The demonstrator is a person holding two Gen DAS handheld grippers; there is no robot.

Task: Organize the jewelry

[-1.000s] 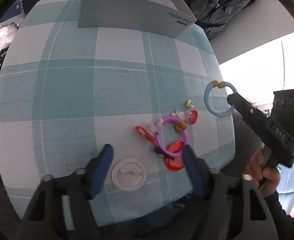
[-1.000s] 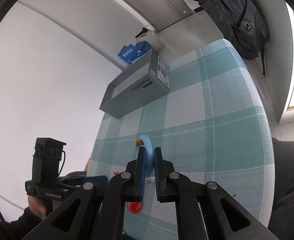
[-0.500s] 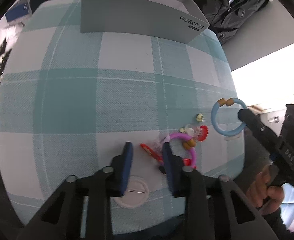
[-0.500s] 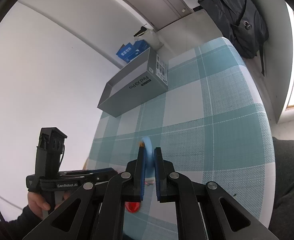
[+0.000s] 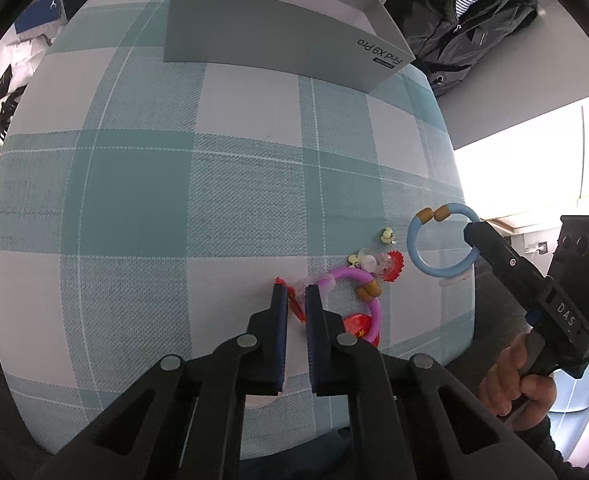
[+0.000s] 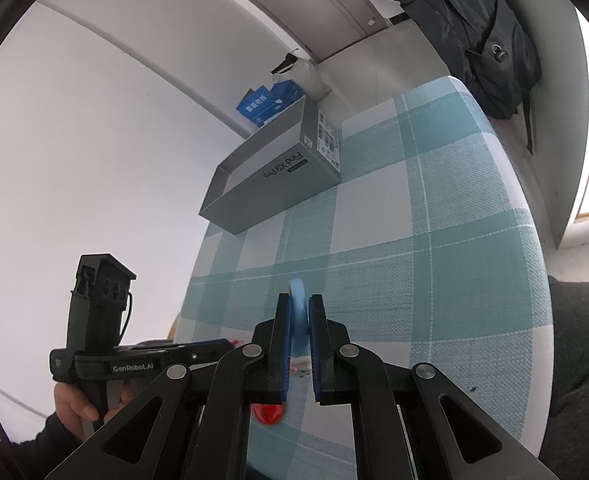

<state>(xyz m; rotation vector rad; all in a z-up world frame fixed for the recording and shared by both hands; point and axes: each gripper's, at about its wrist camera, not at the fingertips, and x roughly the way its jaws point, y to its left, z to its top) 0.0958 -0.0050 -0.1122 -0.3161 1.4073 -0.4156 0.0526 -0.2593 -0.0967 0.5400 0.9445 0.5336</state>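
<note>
Left gripper (image 5: 296, 294): its jaws have just been closing and now pinch the red clip (image 5: 294, 304), which lies on the checked cloth (image 5: 134, 200) at about 6 o'clock in the left wrist view.
Grey box (image 5: 278, 44): open, far across the cloth at 12 o'clock; I can see no jewelry inside it, though its floor is mostly hidden.
Pile: the purple bracelet (image 5: 354, 280), a red disc (image 5: 356, 326) and small charms (image 5: 386, 235) lie bunched just right of the left jaws, so most of the sorting looks undone.
Right gripper (image 5: 472, 234): clamped on the rim of the blue bracelet (image 5: 440, 246), held clear above the cloth at 3 o'clock.
Progress: I judge it early, with two pieces gripped and none yet seen in the box.
Change: a second ago the left jaws stood wide around the white disc and the pile; now they are nearly together on the clip. The right grip looks unchanged.
</note>
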